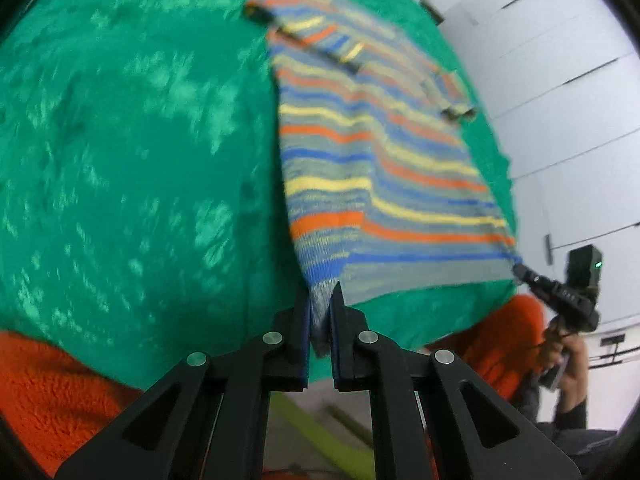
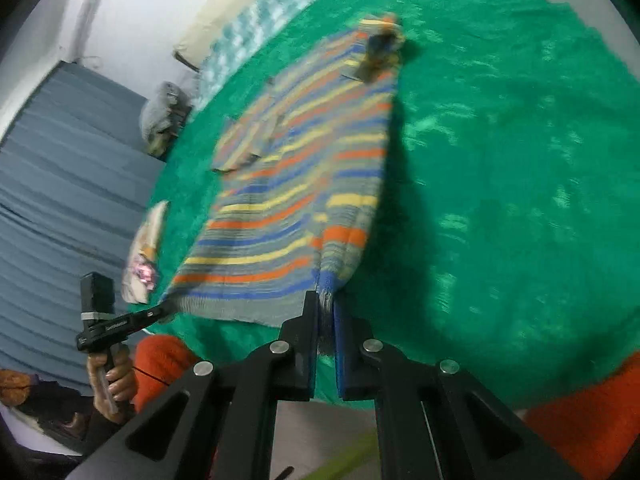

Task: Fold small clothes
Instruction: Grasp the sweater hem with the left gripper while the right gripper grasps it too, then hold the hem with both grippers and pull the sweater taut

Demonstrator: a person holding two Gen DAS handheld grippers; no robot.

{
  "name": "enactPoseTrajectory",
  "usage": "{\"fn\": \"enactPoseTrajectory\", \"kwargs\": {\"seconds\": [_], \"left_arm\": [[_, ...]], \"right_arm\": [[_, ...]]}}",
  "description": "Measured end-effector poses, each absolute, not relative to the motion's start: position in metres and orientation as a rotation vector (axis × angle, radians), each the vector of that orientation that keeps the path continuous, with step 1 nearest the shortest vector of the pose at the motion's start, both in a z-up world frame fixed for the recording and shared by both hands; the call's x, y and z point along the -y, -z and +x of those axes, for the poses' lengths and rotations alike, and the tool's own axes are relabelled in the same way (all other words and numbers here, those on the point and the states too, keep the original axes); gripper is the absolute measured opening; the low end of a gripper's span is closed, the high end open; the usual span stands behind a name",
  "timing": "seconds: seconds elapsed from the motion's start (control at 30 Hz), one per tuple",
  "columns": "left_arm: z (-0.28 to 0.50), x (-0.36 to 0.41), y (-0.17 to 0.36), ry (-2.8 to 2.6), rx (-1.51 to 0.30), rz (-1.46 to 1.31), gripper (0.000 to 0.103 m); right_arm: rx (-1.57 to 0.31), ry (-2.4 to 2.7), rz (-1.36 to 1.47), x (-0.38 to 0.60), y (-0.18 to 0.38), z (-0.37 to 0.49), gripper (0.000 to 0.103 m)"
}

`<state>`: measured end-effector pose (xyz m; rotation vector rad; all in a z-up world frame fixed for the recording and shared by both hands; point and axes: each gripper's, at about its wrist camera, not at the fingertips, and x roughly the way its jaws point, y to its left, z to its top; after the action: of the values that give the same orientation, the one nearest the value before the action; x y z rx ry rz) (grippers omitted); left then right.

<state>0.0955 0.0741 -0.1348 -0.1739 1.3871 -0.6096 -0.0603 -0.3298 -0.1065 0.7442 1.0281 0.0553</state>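
A small striped knit sweater (image 1: 380,152), in blue, yellow, orange and grey, lies on a green fuzzy cloth (image 1: 120,140). Its sleeves are folded in over the body. My left gripper (image 1: 320,300) is shut on one bottom hem corner and lifts it. My right gripper (image 2: 326,300) is shut on the other bottom hem corner of the sweater (image 2: 300,184). Each gripper shows in the other's view: the right gripper (image 1: 520,268) at the hem's far corner, the left gripper (image 2: 164,308) likewise. The hem is stretched between them above the green cloth (image 2: 500,160).
An orange fleece blanket (image 1: 52,392) lies under the green cloth at the near edge, also in the right wrist view (image 2: 580,412). White wall panels (image 1: 560,100) stand to the right. A grey bundle (image 2: 164,116) and a small printed cloth (image 2: 144,252) sit at the cloth's left side.
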Motion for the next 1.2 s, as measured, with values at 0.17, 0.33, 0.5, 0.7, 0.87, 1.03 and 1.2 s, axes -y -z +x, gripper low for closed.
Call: {"fn": "enactPoseTrajectory", "kwargs": {"seconds": [0.17, 0.33, 0.5, 0.7, 0.87, 1.03, 1.2], "left_arm": [[0.089, -0.067, 0.165, 0.553, -1.454, -0.138, 0.006], [0.083, -0.058, 0.16, 0.534, -1.404, -0.088, 0.005], [0.081, -0.072, 0.135, 0.517, -1.349, -0.141, 0.004], [0.081, -0.057, 0.161, 0.467, -1.418, -0.023, 0.004], [0.083, -0.042, 0.186, 0.425, -1.438, 0.032, 0.004], [0.082, -0.044, 0.186, 0.427, -1.415, 0.005, 0.004], [0.077, -0.046, 0.183, 0.424, -1.398, 0.01, 0.004]], "right_arm": [[-1.182, 0.077, 0.661, 0.333, 0.143, -0.061, 0.007], [-1.189, 0.094, 0.597, 0.324, 0.144, -0.052, 0.007], [-1.198, 0.052, 0.551, 0.313, 0.12, -0.047, 0.006], [-1.227, 0.072, 0.491, 0.325, 0.114, -0.059, 0.005], [-1.294, 0.112, 0.472, 0.323, 0.142, -0.057, 0.004], [-1.274, 0.136, 0.509, 0.327, 0.147, -0.058, 0.004], [-1.277, 0.134, 0.489, 0.32, 0.146, -0.056, 0.004]]}}
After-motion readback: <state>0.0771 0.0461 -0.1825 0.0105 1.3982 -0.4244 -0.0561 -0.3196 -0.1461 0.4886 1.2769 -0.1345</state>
